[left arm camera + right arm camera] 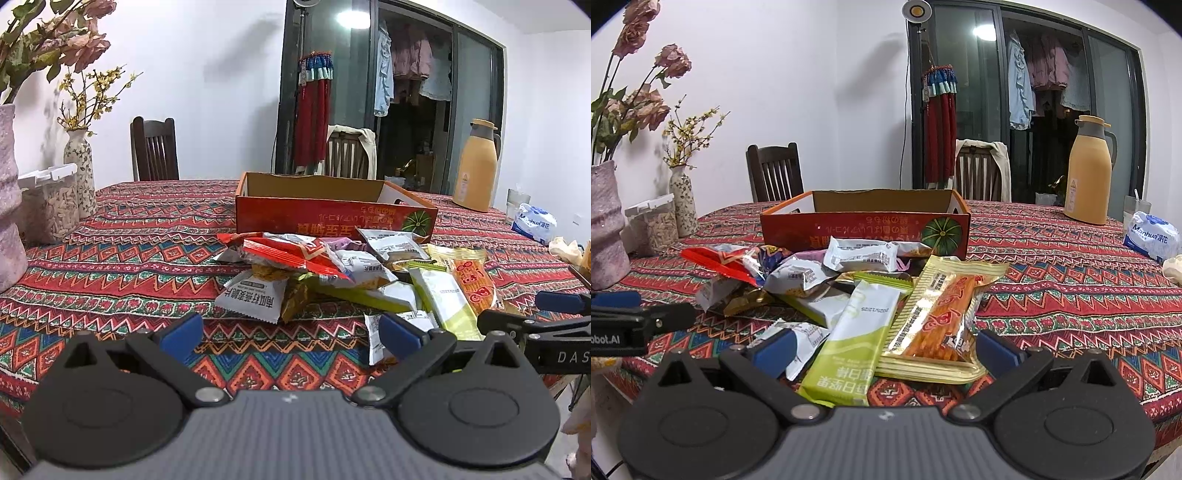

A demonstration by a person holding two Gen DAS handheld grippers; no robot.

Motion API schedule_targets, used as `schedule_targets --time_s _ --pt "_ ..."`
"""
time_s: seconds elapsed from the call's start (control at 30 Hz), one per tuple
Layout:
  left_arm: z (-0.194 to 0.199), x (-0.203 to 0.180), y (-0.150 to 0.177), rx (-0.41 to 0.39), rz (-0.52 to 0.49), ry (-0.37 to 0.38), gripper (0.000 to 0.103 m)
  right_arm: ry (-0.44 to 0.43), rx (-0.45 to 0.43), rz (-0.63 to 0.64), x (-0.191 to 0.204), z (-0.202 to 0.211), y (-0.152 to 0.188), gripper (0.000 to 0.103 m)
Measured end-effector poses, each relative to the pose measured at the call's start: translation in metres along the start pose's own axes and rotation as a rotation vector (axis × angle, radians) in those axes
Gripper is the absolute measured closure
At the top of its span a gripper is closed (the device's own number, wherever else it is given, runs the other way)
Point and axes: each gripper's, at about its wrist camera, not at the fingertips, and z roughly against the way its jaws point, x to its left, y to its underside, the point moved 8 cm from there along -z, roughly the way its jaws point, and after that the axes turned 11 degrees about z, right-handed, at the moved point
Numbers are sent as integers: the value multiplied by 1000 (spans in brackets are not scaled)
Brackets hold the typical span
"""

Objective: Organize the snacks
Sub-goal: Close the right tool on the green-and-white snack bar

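A pile of snack packets lies on the patterned tablecloth in front of an open orange cardboard box; both also show in the right wrist view, the pile and the box. My left gripper is open and empty, just short of a white packet. My right gripper is open, its fingers on either side of a green packet and a yellow packet of orange sticks. The right gripper's fingers show in the left view.
Vases with flowers and a lidded jar stand at the left. A yellow thermos, a glass and a blue-white tissue pack stand at the right. Chairs stand behind the table.
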Motion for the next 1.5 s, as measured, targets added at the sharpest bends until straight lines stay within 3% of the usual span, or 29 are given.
schedule_targets --time_s 0.37,0.63,0.83,1.13,1.23,1.5 --pt "-6 3 -4 -2 9 -17 0 -5 -5 -11 -4 -1 -3 3" --pt "-19 11 -14 -3 27 -44 0 -51 17 -24 1 -17 -15 44" --pt "-28 15 -14 10 34 -50 0 -66 79 -33 9 -46 -18 56" --pt "-36 22 -7 35 43 -52 0 -36 152 11 19 -69 -4 60" --pt "-38 21 -5 44 40 -52 0 -33 145 4 17 -69 -4 66" --pt "-36 9 -2 62 26 -37 0 -43 100 -48 10 -60 -8 67"
